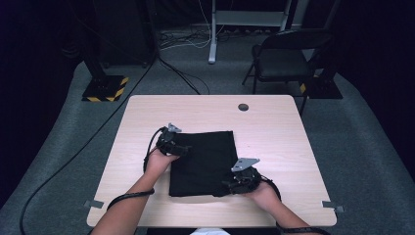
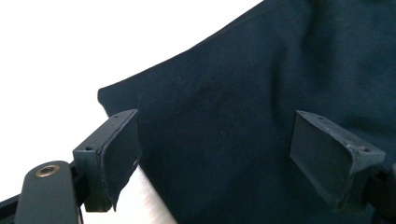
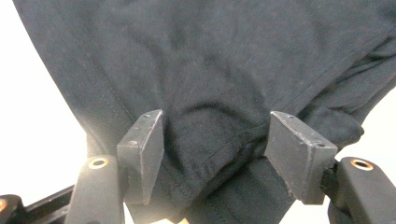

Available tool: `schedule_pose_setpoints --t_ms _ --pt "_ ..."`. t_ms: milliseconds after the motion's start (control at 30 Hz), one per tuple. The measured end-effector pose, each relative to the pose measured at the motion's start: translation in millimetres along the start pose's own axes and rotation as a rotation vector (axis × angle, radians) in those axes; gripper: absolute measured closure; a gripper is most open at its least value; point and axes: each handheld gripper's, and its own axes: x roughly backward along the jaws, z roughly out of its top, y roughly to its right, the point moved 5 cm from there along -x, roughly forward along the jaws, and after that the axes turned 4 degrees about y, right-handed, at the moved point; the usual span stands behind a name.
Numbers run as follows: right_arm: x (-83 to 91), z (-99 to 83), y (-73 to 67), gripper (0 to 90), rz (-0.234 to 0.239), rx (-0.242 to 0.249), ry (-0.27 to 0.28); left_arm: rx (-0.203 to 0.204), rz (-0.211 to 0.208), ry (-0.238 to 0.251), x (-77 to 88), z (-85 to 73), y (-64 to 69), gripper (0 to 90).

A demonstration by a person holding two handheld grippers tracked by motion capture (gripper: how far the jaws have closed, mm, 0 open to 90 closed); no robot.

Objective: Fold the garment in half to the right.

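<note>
A black folded cloth (image 1: 203,161) lies flat on the pale wooden table (image 1: 274,127). My left gripper (image 1: 185,149) rests at the cloth's left edge near its far corner. In the left gripper view its jaws stand wide apart over the cloth (image 2: 243,93), so the left gripper (image 2: 215,154) is open. My right gripper (image 1: 227,186) sits at the cloth's near right corner. In the right gripper view a bunched hem of the cloth (image 3: 210,60) lies between the jaws, and the pads (image 3: 144,149) stand clear of it, so the right gripper (image 3: 215,149) is open.
A small round hole (image 1: 243,106) marks the table's far side. Behind the table stand a dark folding chair (image 1: 284,54), a white desk leg (image 1: 213,34) and a stand base with yellow-black stripes (image 1: 105,88). A cable (image 1: 73,156) runs across the grey floor at the left.
</note>
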Motion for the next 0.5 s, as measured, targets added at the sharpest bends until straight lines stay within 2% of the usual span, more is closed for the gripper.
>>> schedule_pose_setpoints --t_ms 233,400,500 --pt "-3.9 -4.5 -3.9 42.1 -0.009 0.028 0.014 -0.014 -0.075 -0.008 20.6 -8.7 11.5 16.4" --pt "-6.4 -6.5 -3.9 42.7 -0.009 -0.009 0.032 -0.030 -0.127 -0.019 24.6 -20.2 25.4 16.4" --pt "-8.5 -6.4 -3.4 42.6 -0.009 -0.040 0.043 -0.037 -0.138 -0.033 21.7 -26.4 30.8 16.3"
